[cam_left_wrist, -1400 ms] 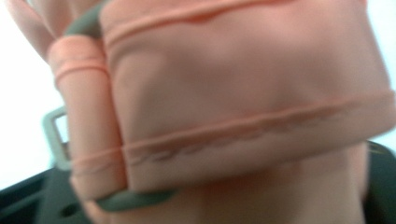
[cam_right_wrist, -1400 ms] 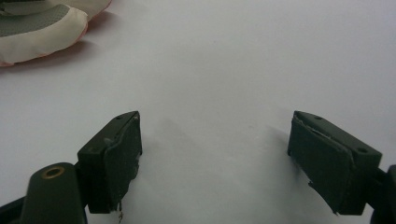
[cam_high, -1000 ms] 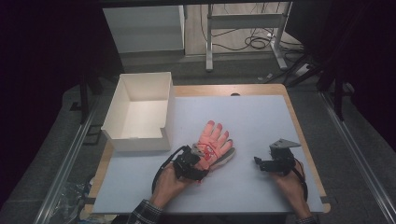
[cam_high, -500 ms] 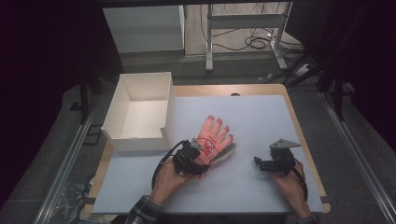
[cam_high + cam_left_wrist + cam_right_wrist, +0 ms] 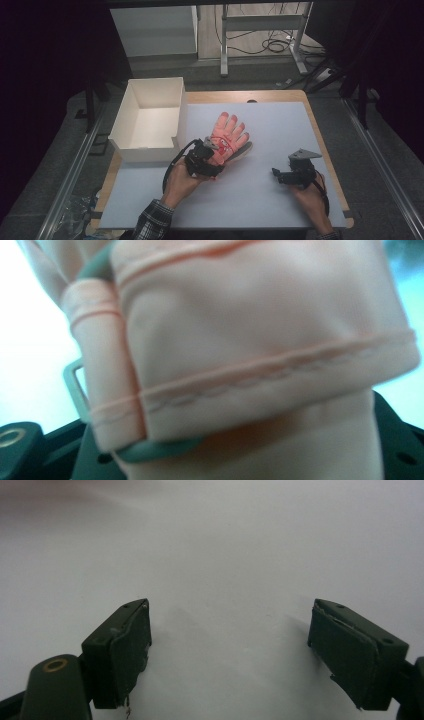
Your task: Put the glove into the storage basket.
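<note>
On the bench (image 5: 280, 130), beside the white box (image 5: 150, 120), we see our left claw (image 5: 212, 150) at the pink glove's (image 5: 227, 135) cuff, grip unclear; our right claw (image 5: 276, 174) rests spread apart.

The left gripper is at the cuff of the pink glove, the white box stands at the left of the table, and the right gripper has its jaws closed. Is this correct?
Not quite. The right gripper has its jaws wide apart over the bare table, as the right gripper view shows. The left gripper at the pink glove and the white box are right.
</note>
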A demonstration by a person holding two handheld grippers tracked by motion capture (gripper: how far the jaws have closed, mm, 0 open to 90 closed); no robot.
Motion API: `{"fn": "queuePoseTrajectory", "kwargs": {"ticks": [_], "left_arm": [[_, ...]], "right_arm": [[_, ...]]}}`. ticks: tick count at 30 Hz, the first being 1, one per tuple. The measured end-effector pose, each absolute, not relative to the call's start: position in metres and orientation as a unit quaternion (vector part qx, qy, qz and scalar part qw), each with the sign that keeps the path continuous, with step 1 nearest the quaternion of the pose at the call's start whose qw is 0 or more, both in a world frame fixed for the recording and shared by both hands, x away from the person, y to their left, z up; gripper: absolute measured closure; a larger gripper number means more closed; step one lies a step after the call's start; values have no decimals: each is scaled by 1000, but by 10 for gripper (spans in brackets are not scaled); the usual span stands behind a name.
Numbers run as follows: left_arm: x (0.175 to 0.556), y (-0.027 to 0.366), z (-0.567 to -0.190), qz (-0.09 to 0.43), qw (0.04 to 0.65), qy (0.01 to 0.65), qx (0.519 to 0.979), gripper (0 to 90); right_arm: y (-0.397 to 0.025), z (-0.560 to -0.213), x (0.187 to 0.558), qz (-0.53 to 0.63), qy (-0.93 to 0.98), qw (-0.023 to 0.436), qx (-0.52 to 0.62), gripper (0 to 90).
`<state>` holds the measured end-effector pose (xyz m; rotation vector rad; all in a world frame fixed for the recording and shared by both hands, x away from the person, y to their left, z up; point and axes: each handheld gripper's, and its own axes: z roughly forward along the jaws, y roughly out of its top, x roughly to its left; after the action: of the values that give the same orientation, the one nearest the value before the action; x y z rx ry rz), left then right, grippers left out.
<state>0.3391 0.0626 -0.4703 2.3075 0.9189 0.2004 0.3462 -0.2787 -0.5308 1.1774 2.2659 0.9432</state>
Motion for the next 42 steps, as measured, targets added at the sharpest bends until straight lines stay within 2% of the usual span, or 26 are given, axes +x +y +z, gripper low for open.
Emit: {"fn": "queuePoseTrajectory", "kwargs": {"ticks": [26,42], "left_arm": [[387,63,-412,107,318,375,864,442],[417,87,-381,143,311,415,843,439]], "right_arm": [[-278,-531,346,338,814,209,423,176],[-278,-531,346,339,813,209,424,176]]}}
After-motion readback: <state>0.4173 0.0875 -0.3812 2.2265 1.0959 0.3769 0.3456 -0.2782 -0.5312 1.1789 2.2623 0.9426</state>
